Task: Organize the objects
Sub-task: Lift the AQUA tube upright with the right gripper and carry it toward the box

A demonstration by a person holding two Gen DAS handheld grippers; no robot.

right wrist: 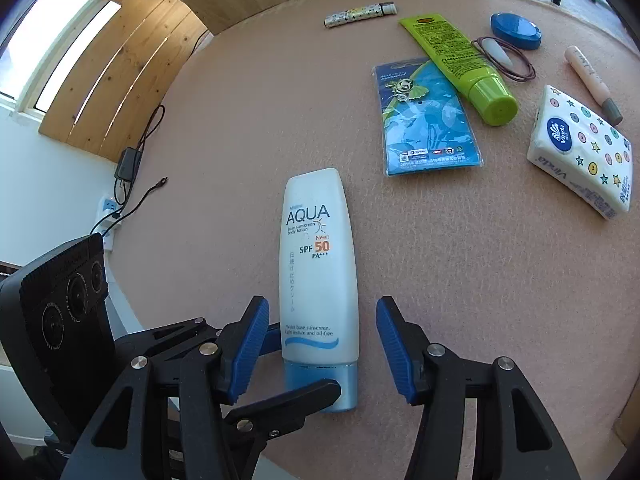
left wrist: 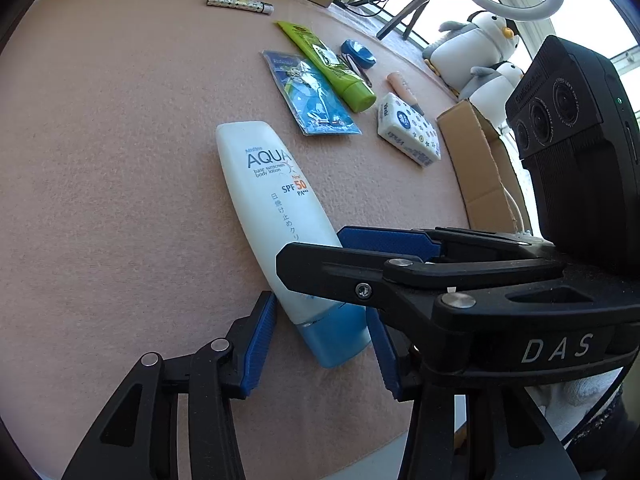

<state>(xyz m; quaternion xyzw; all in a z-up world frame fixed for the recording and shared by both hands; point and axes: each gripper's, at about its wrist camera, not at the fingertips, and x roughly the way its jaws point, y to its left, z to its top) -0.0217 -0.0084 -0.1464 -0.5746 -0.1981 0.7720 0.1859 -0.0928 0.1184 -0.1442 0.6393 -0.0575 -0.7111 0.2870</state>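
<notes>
A white sunscreen bottle (left wrist: 272, 216) with a blue cap lies flat on the pink table mat (left wrist: 120, 160); it also shows in the right wrist view (right wrist: 318, 272). My left gripper (left wrist: 324, 344) is open, its blue pads on either side of the bottle's cap end, not squeezing it. My right gripper (right wrist: 320, 344) is open too and straddles the same bottle just above the cap from the other side. The right gripper crosses the left wrist view (left wrist: 400, 256), one black finger lying over the bottle.
Farther back lie a blue card pack (right wrist: 428, 120), a green tube (right wrist: 460, 64), a blue round tin (right wrist: 516, 30), a hair tie (right wrist: 506, 58), a patterned lighter (right wrist: 360, 14), a lip balm stick (right wrist: 592, 82) and a tissue pack (right wrist: 584, 148). A cardboard box (left wrist: 480, 160) and plush penguins (left wrist: 476, 44) stand past the table's right edge.
</notes>
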